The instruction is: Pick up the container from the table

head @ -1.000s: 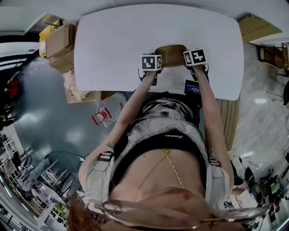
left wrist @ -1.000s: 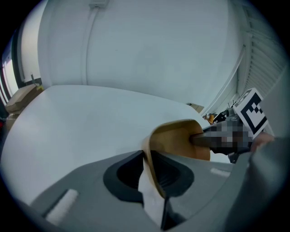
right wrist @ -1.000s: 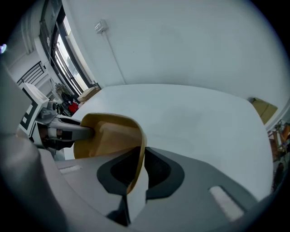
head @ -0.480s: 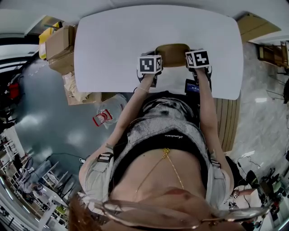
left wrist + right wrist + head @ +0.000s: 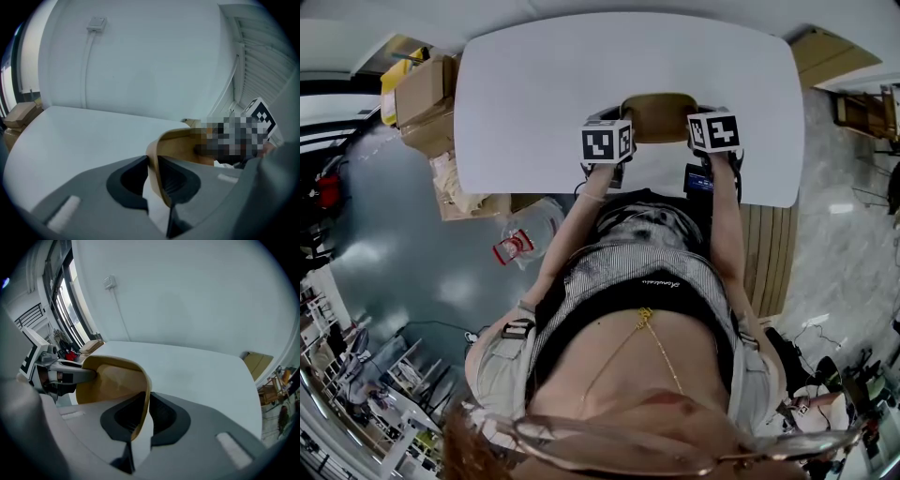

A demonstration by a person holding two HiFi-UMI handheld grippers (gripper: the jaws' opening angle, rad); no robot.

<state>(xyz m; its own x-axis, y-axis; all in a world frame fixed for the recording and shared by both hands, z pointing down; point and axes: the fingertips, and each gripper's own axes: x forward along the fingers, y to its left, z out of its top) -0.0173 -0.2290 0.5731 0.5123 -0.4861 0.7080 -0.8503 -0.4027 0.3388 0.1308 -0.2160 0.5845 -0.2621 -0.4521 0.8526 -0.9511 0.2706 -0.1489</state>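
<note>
The container (image 5: 657, 115) is a shallow tan tray with rounded corners, held between both grippers above the near part of the white table (image 5: 534, 84). My left gripper (image 5: 612, 150) is shut on its left rim; in the left gripper view the thin tan wall (image 5: 154, 168) is pinched between the dark pads. My right gripper (image 5: 710, 141) is shut on the opposite rim, and in the right gripper view the tray wall (image 5: 143, 404) runs between its jaws, with the left gripper (image 5: 61, 376) gripping the far side.
Cardboard boxes (image 5: 427, 94) and a yellow object stand on the floor left of the table. A clear plastic bag with a red label (image 5: 520, 239) lies on the floor below them. Wooden panels (image 5: 820, 52) lean at the right.
Both grippers have come slightly toward me and spread a little, with the container still held between them; it looks lifted a bit higher over the table.
</note>
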